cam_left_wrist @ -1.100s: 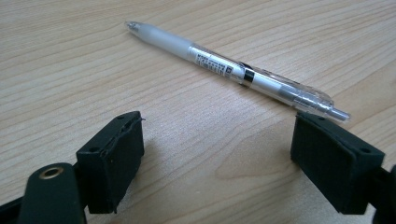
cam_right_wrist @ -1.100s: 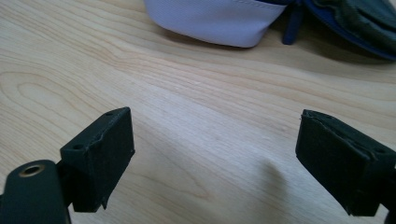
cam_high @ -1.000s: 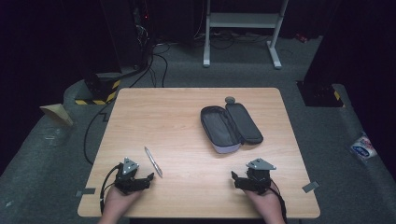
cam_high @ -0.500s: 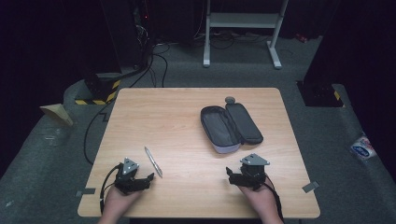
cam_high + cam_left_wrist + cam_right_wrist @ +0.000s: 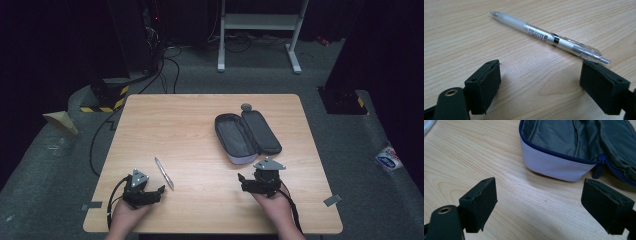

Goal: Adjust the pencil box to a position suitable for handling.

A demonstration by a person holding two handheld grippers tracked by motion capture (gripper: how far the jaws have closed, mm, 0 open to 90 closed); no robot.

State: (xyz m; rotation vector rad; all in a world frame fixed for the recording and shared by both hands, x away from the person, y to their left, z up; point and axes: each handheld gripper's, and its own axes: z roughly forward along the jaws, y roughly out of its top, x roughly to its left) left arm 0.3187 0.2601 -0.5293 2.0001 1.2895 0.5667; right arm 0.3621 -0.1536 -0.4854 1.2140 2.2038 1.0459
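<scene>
1. While both tools sit low at the near edge of the bench, the pen lies flat on the wood just beyond and to the right of the left tool, and well to the left of the open pencil case.
2. Seen from the left gripper view, the pen rests slantwise ahead of the left tool, whose jaws are spread wide with nothing between them; the clicker end lies just beside the right jaw, though I cannot tell if they touch.
3. Near the case's closest corner, the right tool is spread wide and empty too; in the right gripper view the case shows a pale fabric wall, a blue zipper and a grey lining.
4. Judged from its look, the pen is light, stiff and smooth plastic, so it may roll or slip under a careless pinch.
5. A grasp across the barrel near the labelled middle seems safest, jaws square to its length.
6. By contrast the case looks soft and will likely sag or slide if pushed, so steadying its wall with the right tool seems wise.
</scene>
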